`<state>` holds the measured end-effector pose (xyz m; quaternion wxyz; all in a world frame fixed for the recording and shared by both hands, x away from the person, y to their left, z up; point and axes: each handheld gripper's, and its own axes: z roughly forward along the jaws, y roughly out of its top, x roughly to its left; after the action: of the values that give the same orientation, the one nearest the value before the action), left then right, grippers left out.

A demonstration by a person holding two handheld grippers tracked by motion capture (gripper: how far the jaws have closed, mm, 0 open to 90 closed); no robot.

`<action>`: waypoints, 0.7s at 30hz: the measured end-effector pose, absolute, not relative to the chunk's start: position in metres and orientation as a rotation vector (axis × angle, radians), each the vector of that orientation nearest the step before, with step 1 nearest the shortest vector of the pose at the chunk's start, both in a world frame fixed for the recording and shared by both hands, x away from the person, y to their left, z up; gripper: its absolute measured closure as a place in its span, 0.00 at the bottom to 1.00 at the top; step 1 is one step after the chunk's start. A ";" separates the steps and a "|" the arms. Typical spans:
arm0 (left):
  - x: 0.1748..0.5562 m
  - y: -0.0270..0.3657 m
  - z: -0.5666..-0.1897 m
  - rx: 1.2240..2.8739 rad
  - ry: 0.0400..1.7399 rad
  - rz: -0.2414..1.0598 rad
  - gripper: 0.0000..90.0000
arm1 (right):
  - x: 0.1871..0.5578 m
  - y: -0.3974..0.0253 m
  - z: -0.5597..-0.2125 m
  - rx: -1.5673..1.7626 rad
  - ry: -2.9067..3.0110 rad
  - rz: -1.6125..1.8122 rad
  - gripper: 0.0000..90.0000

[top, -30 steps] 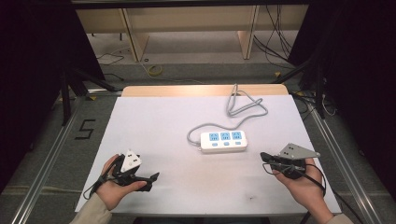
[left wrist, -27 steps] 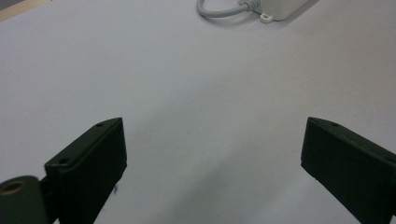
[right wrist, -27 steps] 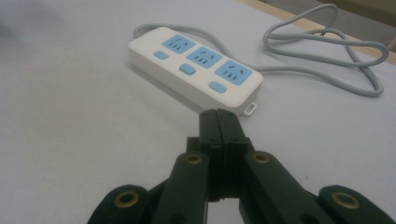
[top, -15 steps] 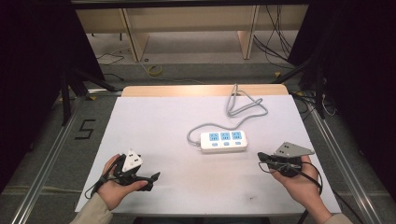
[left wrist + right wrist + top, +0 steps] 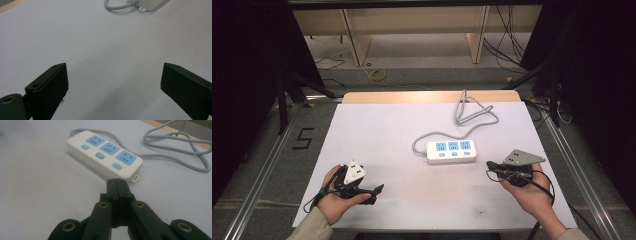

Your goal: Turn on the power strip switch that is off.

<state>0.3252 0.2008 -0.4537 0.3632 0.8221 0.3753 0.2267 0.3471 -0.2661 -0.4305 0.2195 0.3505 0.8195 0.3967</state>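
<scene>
Bench: white sheet over a wooden top, wood showing as a strip along the far edge. Dark floor and shelving beyond.

Power strip: white, three blue sockets with a blue switch below each, lying flat a little right of bench centre. Long axis running left–right in the high view, roughly parallel to the near bench edge. Grey cord leaving its left end, curving round behind it, then looping toward the far right of the bench.

Right gripper: held low in the right hand near the front right of the bench, fingers pressed fully together, nothing between them. In the right gripper view, tips aimed at the strip's near end, just short of the small mounting tab; near, not touching. Strip lying ahead and slightly left of the tips, long axis slanting away to the upper left.

Left gripper: held at the front left, well apart from the strip. In the left gripper view, fingers spread wide, bare sheet between them; strip's corner and cord bend far off at the top edge.

Judgement: right hand clearly nearer. Reach likely from the right, onto the strip's right end; closed tips suited to pressing a switch, opening needed first for a grasp across the short width.
</scene>
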 end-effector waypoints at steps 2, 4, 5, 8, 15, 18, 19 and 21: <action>0.325 0.201 -0.454 2.116 0.966 0.584 0.08 | 0.348 -0.265 -0.430 0.971 2.272 1.095 1.00; 0.325 0.201 -0.454 2.116 0.964 0.586 0.08 | 0.349 -0.264 -0.430 0.968 2.273 1.096 1.00; 0.325 0.200 -0.454 2.115 0.966 0.587 0.08 | 0.349 -0.264 -0.430 0.968 2.271 1.098 1.00; 0.325 0.200 -0.454 2.120 0.959 0.587 0.08 | 0.351 -0.262 -0.430 0.971 2.275 1.096 1.00; 0.325 0.200 -0.454 2.119 0.961 0.592 0.08 | 0.355 -0.258 -0.429 0.967 2.282 1.093 1.00; 0.325 0.200 -0.454 2.120 0.962 0.596 0.08 | 0.356 -0.257 -0.428 0.964 2.283 1.093 1.00; 0.325 0.200 -0.454 2.116 0.962 0.595 0.08 | 0.357 -0.256 -0.428 0.964 2.283 1.093 1.00; 0.325 0.200 -0.454 2.115 0.959 0.596 0.08 | 0.357 -0.255 -0.428 0.962 2.286 1.093 1.00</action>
<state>0.3252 0.2003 -0.4536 0.3635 0.8217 0.3728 0.2317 0.3574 -0.2552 -0.4279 0.2139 0.3468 0.8239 0.3940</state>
